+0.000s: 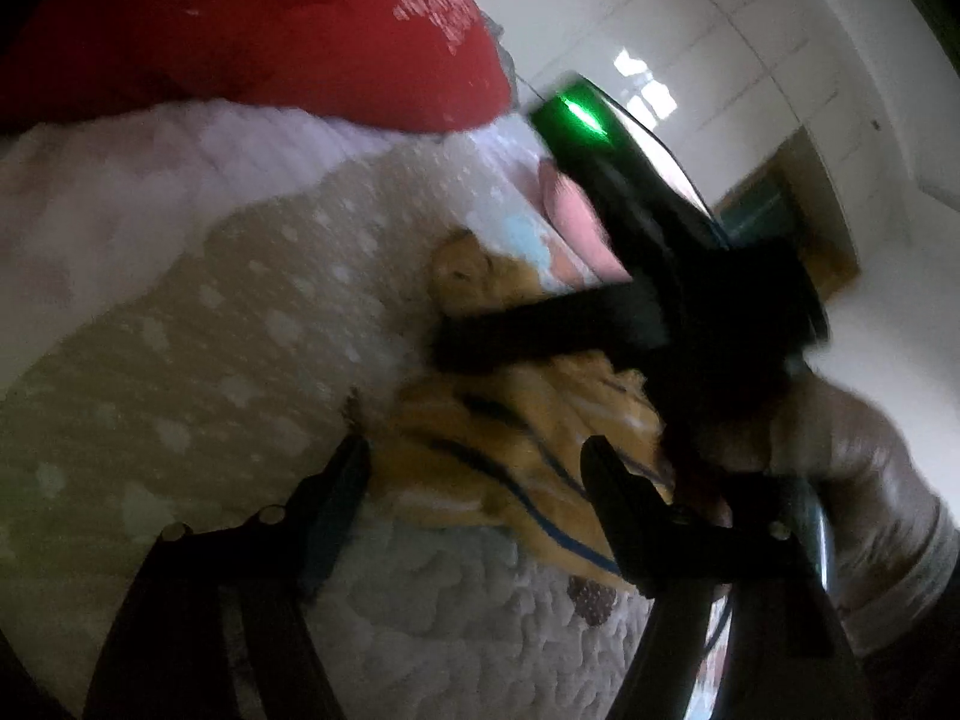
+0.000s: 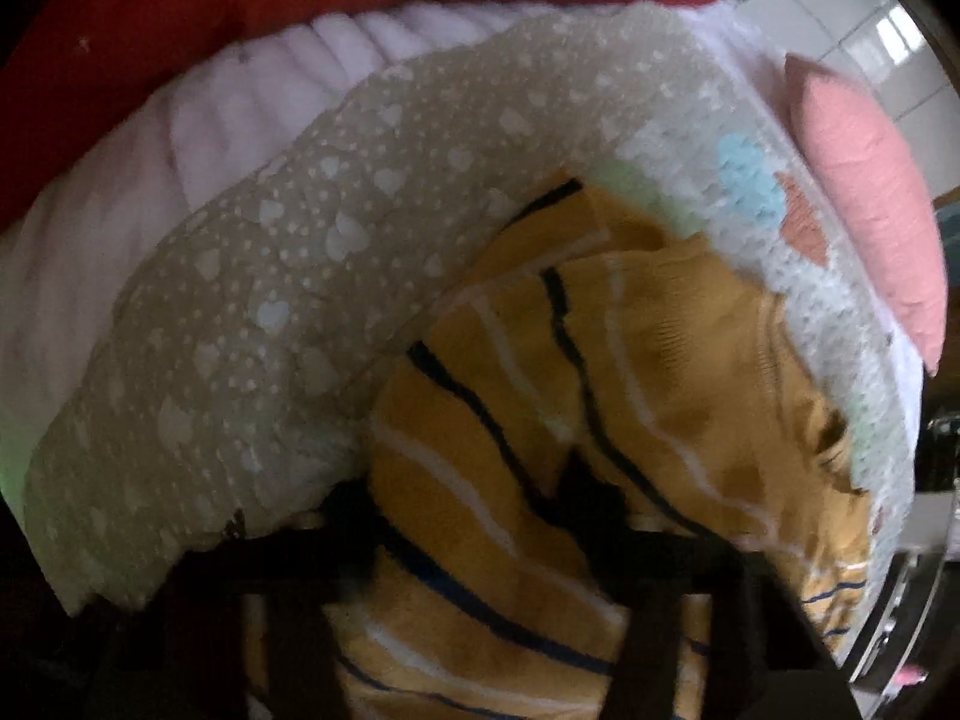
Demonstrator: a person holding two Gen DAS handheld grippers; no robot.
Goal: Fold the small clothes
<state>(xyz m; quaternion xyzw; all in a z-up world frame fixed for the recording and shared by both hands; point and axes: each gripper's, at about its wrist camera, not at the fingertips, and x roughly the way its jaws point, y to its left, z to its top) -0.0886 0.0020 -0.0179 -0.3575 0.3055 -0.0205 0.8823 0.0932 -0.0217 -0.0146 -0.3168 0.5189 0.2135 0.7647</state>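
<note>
A mustard striped garment (image 2: 630,348) lies crumpled on a beige heart-print blanket (image 2: 252,312). In the right wrist view my right gripper (image 2: 468,498) points steeply down into it. Its dark fingers stand partly apart, with a bulge of the fabric between them, and blur hides whether the pads press on it. In the left wrist view the same garment (image 1: 480,420) lies under my left gripper (image 1: 474,456), which is open with its fingers wide either side of the cloth. One black finger (image 1: 492,330) of the right gripper lies across the garment's upper part, and a grey sleeve (image 1: 870,480) shows behind it.
A red cover (image 1: 252,18) is bunched at the back, with a white quilted layer (image 1: 120,180) in front of it. A pink pillow (image 2: 870,198) lies at the right edge of the bed. Beyond it are white tiles (image 1: 690,12) and a wooden frame (image 1: 798,204).
</note>
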